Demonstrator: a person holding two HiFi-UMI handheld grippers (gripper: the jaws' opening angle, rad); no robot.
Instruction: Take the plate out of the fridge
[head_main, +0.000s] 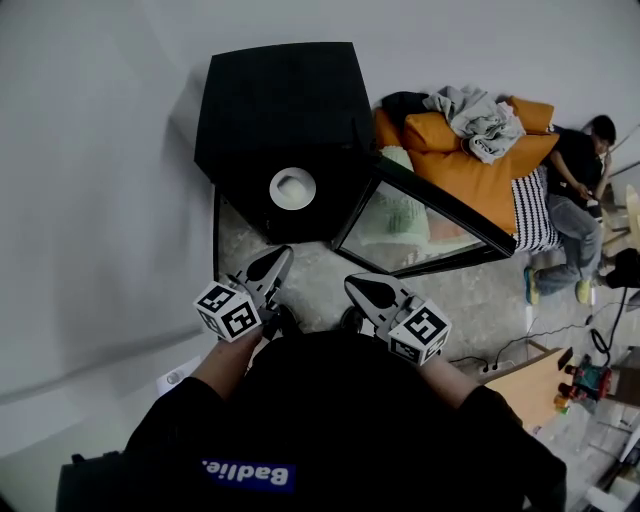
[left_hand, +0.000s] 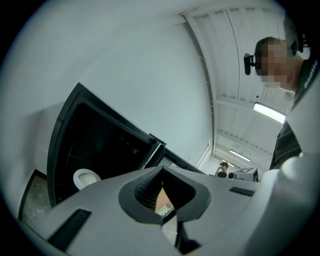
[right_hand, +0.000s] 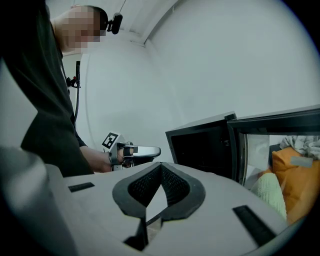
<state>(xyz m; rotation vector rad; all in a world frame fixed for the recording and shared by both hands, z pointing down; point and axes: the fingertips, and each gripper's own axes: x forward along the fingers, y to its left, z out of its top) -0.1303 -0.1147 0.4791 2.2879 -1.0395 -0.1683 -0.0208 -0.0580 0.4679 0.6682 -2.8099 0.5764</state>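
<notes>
Upper centre, the black fridge (head_main: 280, 100) stands with its glass door (head_main: 425, 215) open. A white plate (head_main: 292, 188) lies inside. Below it, the left gripper (head_main: 274, 260) and right gripper (head_main: 364, 289) both have their jaws pressed together, holding nothing.

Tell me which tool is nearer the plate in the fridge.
The left tool: it fronts the white plate inside the black fridge, while the right tool faces the swung-open glass door.
</notes>
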